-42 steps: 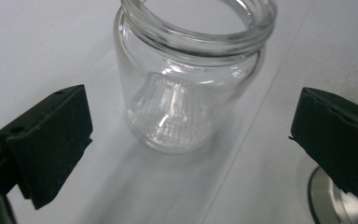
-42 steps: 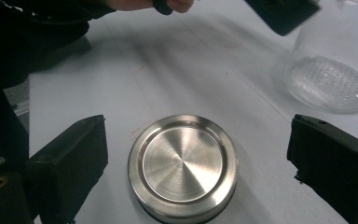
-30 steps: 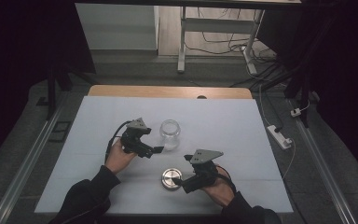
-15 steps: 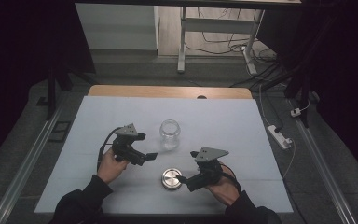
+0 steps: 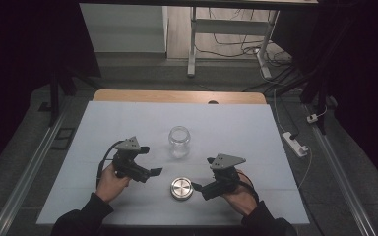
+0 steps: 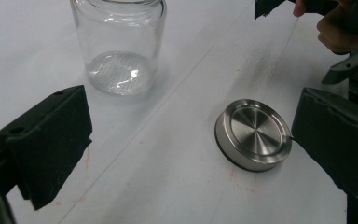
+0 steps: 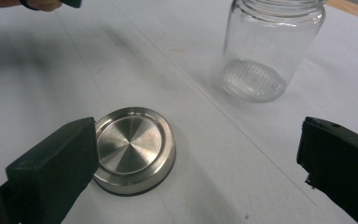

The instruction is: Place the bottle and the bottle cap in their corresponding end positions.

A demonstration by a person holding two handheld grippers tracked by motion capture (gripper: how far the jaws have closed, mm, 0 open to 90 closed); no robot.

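While hovering low over the white counter (image 5: pixel 103 128), angled inward from both sides toward the same 2 things: left tongs (image 5: pixel 149 160) from the left, right tongs (image 5: pixel 203 173) from the right. Both parted wide, gripping nothing, with bare counter showing between each pair of black jaws in the gripper views.

Between them, lying flat near the front edge, a round brushed-steel lid (image 5: pixel 181 188), just beside the lower jaw of the right tongs and not touching it. Seen close in the right gripper view (image 7: pixel 133 149), half tucked behind the near jaw; in the left gripper view (image 6: pixel 254 133), close to the far jaw.

Farther back, standing upright, mouth open and empty, a clear glass jar (image 5: pixel 178 141), apart from the lid and from both tongs. Seen in the left gripper view (image 6: pixel 119 46) above the gap between the jaws.

Probably laid out so for capping: jar upright to take the lid, lid flat for pinching by its rim. Likely the approach stage, nothing grasped yet.

Left hand (image 5: pixel 109 179) wrapped round its handle, wrist low, forearm entering from the bottom left, tongs tilted up and to the right. Right hand (image 5: pixel 238 194) likewise low, forearm from the bottom right, tongs turned left toward the lid.
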